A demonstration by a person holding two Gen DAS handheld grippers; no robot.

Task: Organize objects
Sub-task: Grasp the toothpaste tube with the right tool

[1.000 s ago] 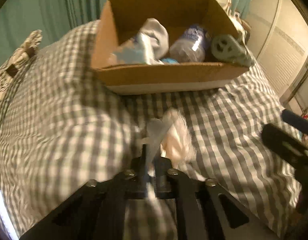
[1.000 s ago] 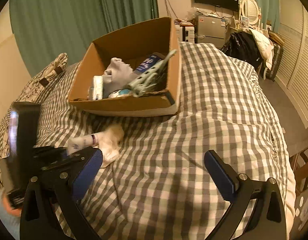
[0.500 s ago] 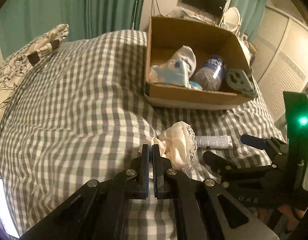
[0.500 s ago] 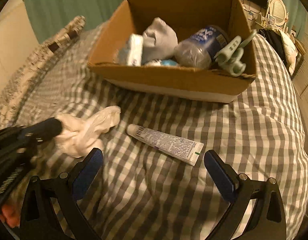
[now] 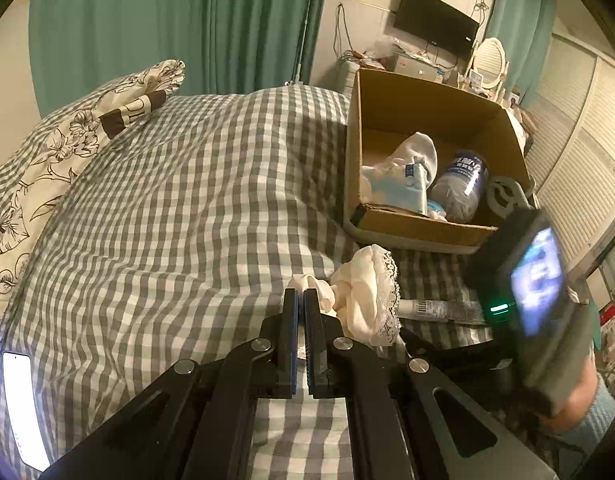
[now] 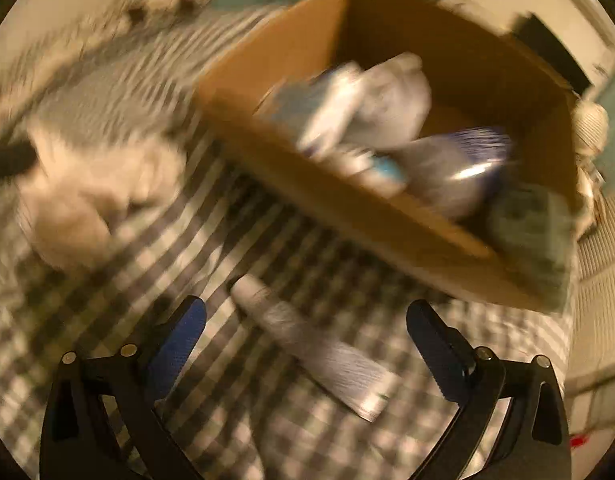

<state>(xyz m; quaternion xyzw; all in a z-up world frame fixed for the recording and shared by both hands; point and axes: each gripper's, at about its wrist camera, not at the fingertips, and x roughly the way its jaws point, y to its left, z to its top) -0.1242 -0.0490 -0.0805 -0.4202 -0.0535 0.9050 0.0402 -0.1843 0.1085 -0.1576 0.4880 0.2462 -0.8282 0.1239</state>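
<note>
A white tube (image 6: 307, 344) lies on the checked bedcover, between the fingers of my open right gripper (image 6: 305, 318), which hovers just over it; the right wrist view is blurred. The tube also shows in the left wrist view (image 5: 439, 310). A cream lace-edged cloth (image 5: 363, 296) lies bunched to the tube's left. My left gripper (image 5: 303, 300) is shut, its tips at the cloth's left edge; whether cloth is pinched I cannot tell. A cardboard box (image 5: 419, 224) behind holds a bottle (image 5: 461, 186), a white sock (image 5: 417, 152), a blue pack and a grey-green clip.
A flowered pillow (image 5: 67, 136) lies at the bed's far left. A lit phone (image 5: 21, 404) lies at the near left. The right gripper's body and screen (image 5: 535, 280) stand right of the cloth. Green curtains, a wall TV and shuttered closet doors lie beyond.
My right gripper has dropped down and forward onto the tube, which now sits between its fingers. My left gripper has swung left, so the box now sits further right.
</note>
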